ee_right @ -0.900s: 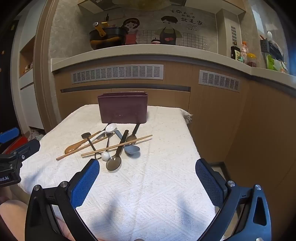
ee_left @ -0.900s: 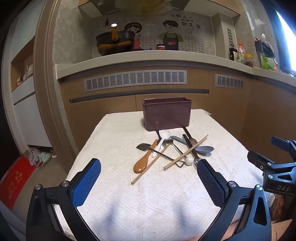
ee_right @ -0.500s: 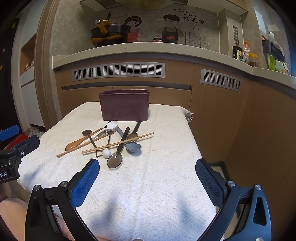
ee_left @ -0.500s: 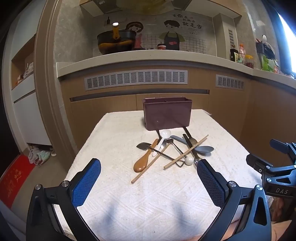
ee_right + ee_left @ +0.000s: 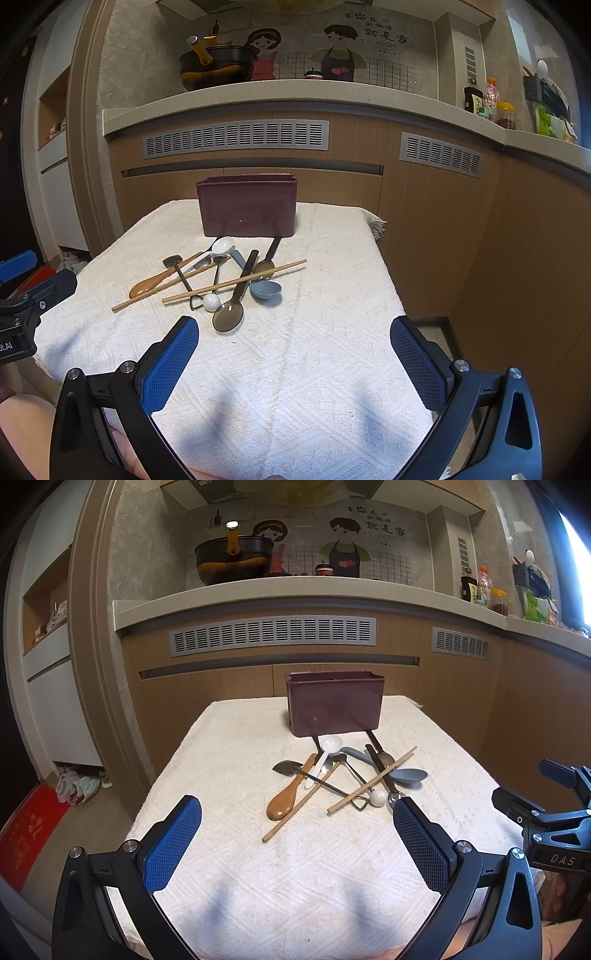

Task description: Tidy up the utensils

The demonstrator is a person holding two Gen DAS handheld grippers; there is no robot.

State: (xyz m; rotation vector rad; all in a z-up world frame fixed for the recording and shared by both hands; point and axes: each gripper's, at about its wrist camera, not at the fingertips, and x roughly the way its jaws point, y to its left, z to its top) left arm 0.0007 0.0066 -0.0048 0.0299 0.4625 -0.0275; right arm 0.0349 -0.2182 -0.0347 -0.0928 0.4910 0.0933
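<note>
A: Utensils (image 5: 343, 779) lie in a crossed heap at the middle of the cloth-covered counter (image 5: 229, 746) in the left wrist view, just in front of the maroon holder (image 5: 334, 707) at 12 o'clock. What sits where?

B: A wooden spoon (image 5: 286, 799) points to 7 o'clock, a long chopstick (image 5: 301, 803) runs beside it, and a second chopstick (image 5: 371, 780) slants across the pile toward 2 o'clock. A white spoon (image 5: 325, 753) lies nearest the holder, a grey spoon (image 5: 402, 773) at 3 o'clock.

A: And the left tool (image 5: 295, 845)?

B: Its blue pads (image 5: 171, 843) stand wide apart over bare cloth, gripping nothing. The right tool (image 5: 546, 812) shows at the 3 o'clock edge.

A: In the right wrist view?

B: The same heap (image 5: 221, 277) lies at 11 o'clock from the right tool (image 5: 293, 363), whose pads (image 5: 417, 363) are also spread apart and empty. A dark spoon (image 5: 234, 301) has its bowl nearest the camera, touching a small white ball-ended piece (image 5: 211, 302). The holder (image 5: 247, 206) stands upright behind. The left tool (image 5: 26, 291) sits at 9 o'clock, well apart from the pile.
</note>
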